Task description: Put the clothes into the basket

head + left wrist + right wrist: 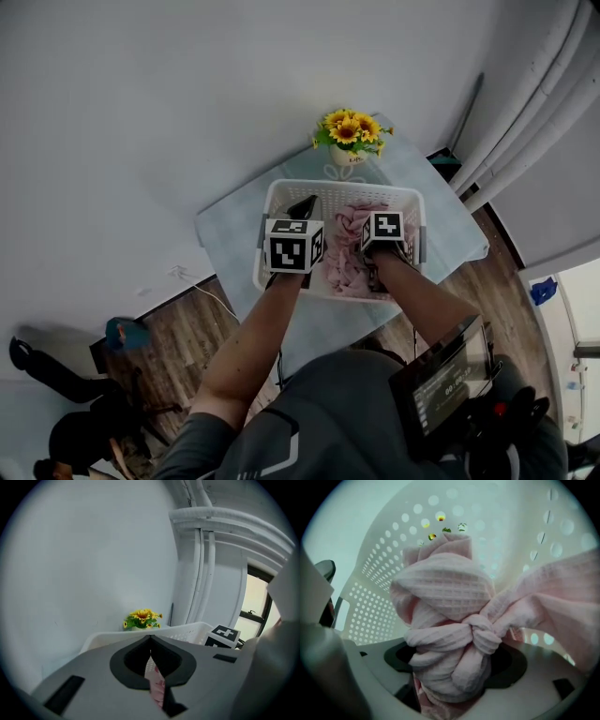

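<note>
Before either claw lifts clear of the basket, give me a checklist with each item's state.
1. The pink clothes lie inside the basket: ok.
2. The right claw is open, jaws wide, with the clothes between them unpinched: ok.
3. No fabric snagged on the right claw: cannot tell.
4. The left claw is empty, jaws together, nothing hanging from them: ok.
5. The basket sits fully on the table: ok.
6. The sunflower pot stands apart from both claws: ok.

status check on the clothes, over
left gripper shut, above basket. right gripper open, pink clothes between jaws, inside basket. nothing in the way.
</note>
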The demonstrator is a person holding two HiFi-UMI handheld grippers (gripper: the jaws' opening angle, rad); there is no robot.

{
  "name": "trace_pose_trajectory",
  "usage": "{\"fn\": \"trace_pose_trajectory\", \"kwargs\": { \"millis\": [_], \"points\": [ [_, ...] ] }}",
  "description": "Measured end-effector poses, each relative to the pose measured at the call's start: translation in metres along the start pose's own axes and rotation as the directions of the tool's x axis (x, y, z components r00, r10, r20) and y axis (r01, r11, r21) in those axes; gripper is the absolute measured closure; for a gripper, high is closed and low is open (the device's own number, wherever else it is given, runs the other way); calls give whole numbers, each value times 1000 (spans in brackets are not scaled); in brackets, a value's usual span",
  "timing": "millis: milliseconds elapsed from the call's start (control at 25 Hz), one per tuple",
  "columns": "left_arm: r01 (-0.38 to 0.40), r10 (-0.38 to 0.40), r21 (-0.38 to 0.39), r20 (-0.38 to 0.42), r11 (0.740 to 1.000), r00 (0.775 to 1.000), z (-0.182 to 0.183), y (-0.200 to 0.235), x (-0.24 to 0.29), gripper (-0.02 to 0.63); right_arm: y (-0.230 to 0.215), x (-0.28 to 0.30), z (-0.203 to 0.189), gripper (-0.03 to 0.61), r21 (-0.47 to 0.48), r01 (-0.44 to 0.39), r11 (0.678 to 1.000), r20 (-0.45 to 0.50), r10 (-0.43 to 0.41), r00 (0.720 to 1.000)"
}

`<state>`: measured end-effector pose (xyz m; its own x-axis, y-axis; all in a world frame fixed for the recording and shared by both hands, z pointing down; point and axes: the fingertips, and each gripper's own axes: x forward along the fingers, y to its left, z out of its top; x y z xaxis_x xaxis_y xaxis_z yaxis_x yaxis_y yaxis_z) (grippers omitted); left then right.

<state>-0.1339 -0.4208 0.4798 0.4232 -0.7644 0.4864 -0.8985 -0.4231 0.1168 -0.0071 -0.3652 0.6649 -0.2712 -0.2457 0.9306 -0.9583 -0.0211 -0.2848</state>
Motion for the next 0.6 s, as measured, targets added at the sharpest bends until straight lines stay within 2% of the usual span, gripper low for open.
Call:
{"fn": "trace_pose_trajectory", "kwargs": {
  "millis": [120,280,440,600],
  "points": [
    [-14,14,-5,48,1000,999,11,6,-12,604,7,-5,5,189,28,-16,999,18,15,1000],
    [-1,9,-62,119,998,993,21,8,-33,606,22,-28,10,189,54,-94,994,34,92,995],
    [-38,47,-62,154,997,987,32,3,-51,605,38,-64,22,189,-10,-155,988,106,155,982],
    [-49,59,-52,211,997,976,44,-12,-75,604,48,-97,25,189,-63,-237,969,171,245,954]
  ]
}}
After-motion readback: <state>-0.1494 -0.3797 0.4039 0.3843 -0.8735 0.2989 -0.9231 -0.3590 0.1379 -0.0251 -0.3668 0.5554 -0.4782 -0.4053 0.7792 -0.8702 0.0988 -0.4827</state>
